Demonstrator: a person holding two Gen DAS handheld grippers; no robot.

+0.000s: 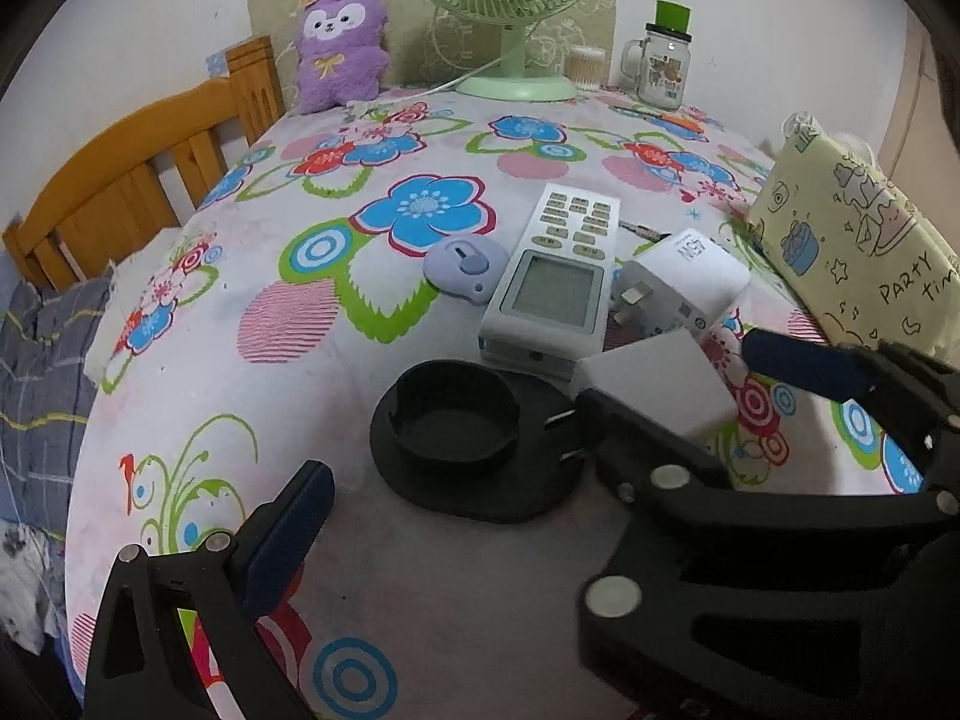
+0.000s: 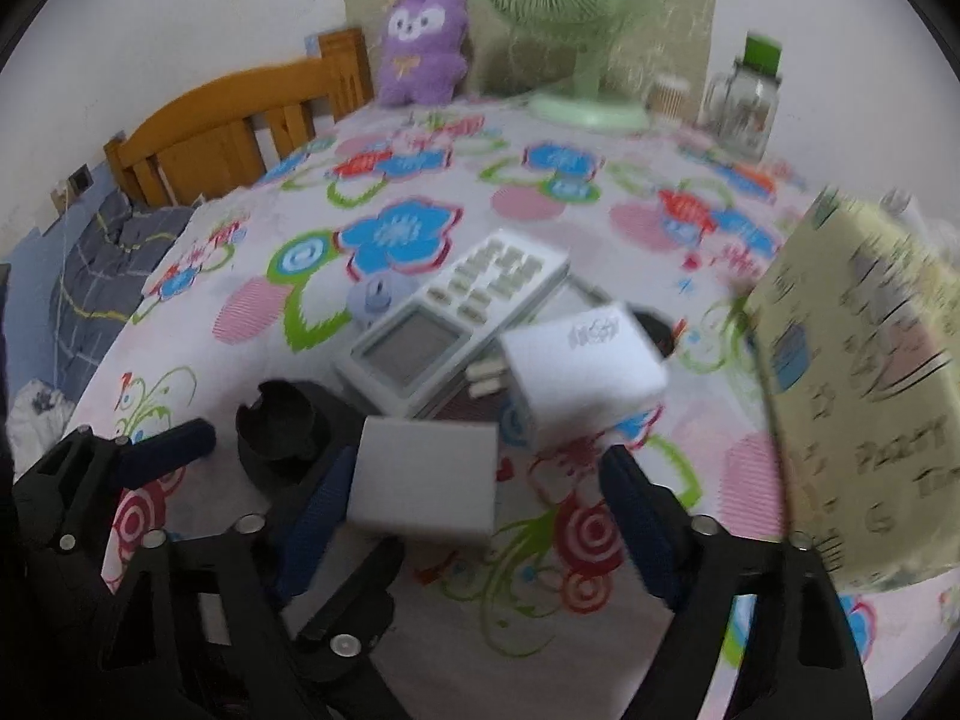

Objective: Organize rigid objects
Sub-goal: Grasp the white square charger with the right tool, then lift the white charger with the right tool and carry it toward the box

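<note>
Here, both grippers tilt down over a flower-print cloth [image 1: 420,570] strewn with small hard items.

Right gripper [image 2: 474,510]: fingers spread, w/ a grey-white charger block [image 2: 426,480] between them. Left finger [image 2: 318,516] lies against or just beside the block's edge (blur; cannot tell which); right finger [image 2: 642,534] stands clear of it, so no pinch yet. The left wrist view shows the same charger block [image 1: 660,390], its prongs pointing toward the black dish; the right gripper's dark fingers straddle it. Probably lined up this way so the pads meet the flat sides, not the prongs.

Left gripper [image 1: 450,510]: only one blue-padded finger [image 1: 288,534] clearly its own shows; nothing lies at it. Opp. finger not identifiable, so spread cannot be told.

Ahead of the left finger: round black dish [image 1: 456,420]. Beyond it: white remote [image 1: 558,276] w/ screen, a lilac round gadget [image 1: 465,270] at its side, and a second white plug adapter [image 1: 690,282] leaning by the remote. Yellow printed pouch [image 1: 858,252] stands off beyond the right gripper, possibly the intended holder.

Task looks early: items lie loose, ungrouped.
</note>
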